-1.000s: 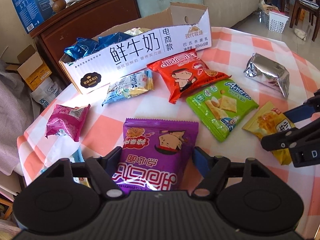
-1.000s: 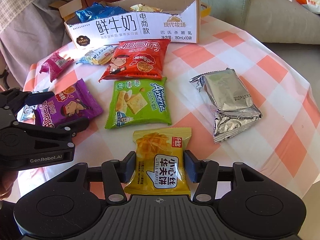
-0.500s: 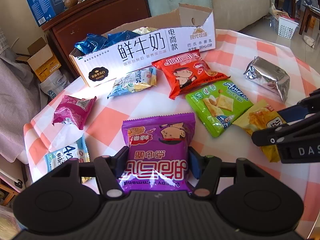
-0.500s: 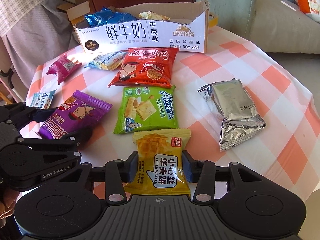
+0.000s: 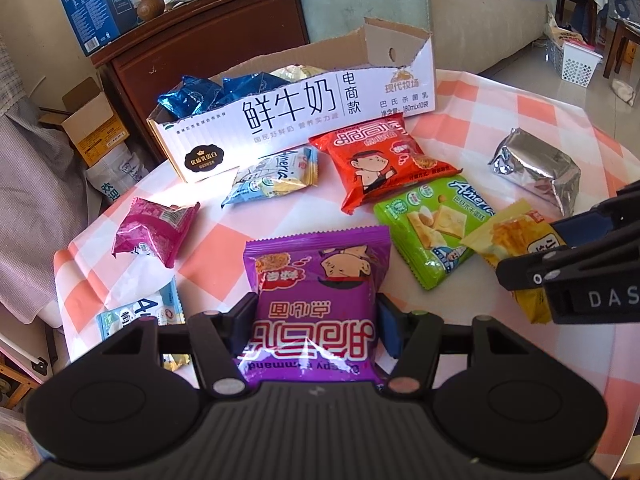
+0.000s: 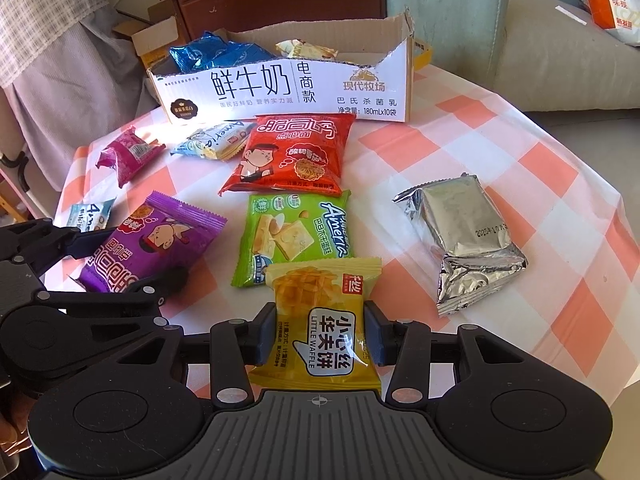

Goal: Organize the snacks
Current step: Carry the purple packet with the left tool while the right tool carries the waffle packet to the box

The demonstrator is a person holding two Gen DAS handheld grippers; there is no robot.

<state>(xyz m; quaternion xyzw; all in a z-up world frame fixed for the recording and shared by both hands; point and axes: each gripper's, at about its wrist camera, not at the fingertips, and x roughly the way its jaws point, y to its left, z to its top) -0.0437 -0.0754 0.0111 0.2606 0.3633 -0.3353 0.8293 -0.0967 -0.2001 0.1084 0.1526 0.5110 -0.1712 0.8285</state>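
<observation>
While pressed between left gripper [image 5: 316, 322] pads, purple snack packet [image 5: 316, 300]; clamped likewise in right gripper [image 6: 320, 334], yellow waffle packet [image 6: 320, 320].

Pink-and-white checked tablecloth [image 6: 472, 148] covered the round table. Behind it stood a dark wooden cabinet [image 5: 192, 52] carrying a blue printed carton [image 5: 96, 4] and a small brown gourd-shaped ornament [image 5: 150, 2]; an open cardboard box [image 5: 94, 128] sat on the floor beside it. A beige sofa [image 5: 480, 28] lay further back, with a white perforated basket [image 5: 576, 62] on the floor at far right.
</observation>
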